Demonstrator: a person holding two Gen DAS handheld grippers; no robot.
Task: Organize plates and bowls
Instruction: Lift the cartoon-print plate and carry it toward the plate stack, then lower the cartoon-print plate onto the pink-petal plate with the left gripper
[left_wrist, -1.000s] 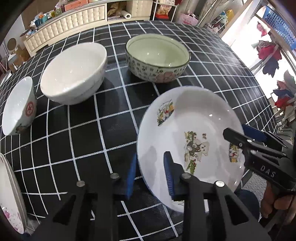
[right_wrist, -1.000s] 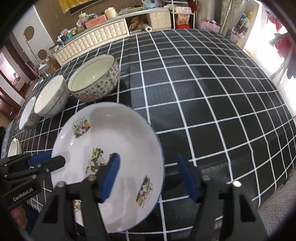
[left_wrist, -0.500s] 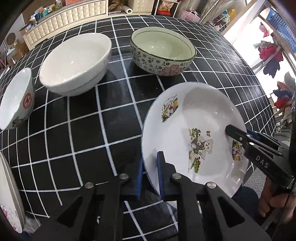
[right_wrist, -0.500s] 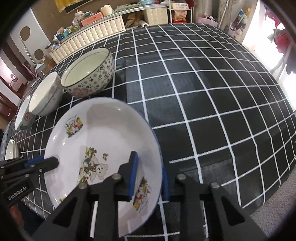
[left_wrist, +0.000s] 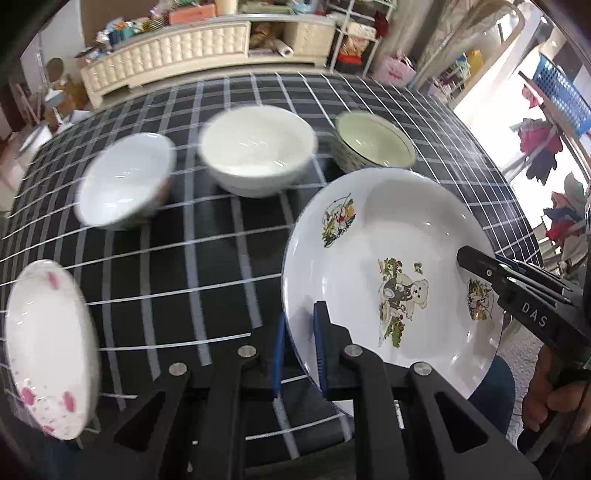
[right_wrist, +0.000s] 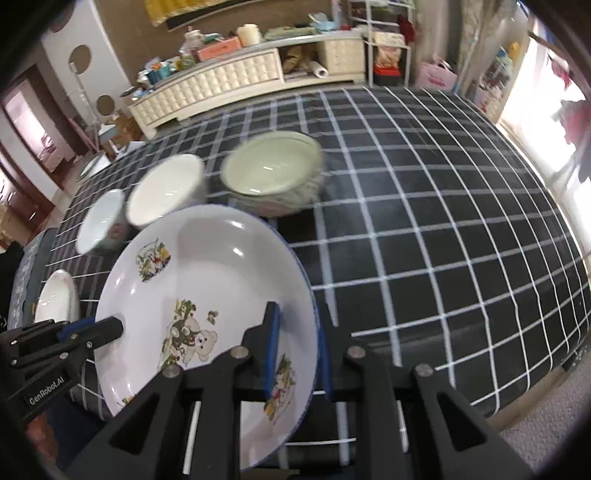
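The plate (left_wrist: 391, 266) is clamped at opposite rims by the left gripper (left_wrist: 298, 350) and right gripper (right_wrist: 295, 354), above the table's (right_wrist: 424, 221) near edge. A pink-flowered plate (left_wrist: 44, 343) is clearest in the left view; three bowls (left_wrist: 258, 147) are blurred.

bright daylight enters from the right, blowing out the window (right_wrist: 543, 122) area. strong fisheye curvature bends the bench (right_wrist: 424, 229) grid, with dark vignetting at the corners. motion blur smears the three bowls (left_wrist: 258, 147) and the small plate (left_wrist: 48, 347); the bear plate (left_wrist: 388, 266) stays sharp, with small glare spots.
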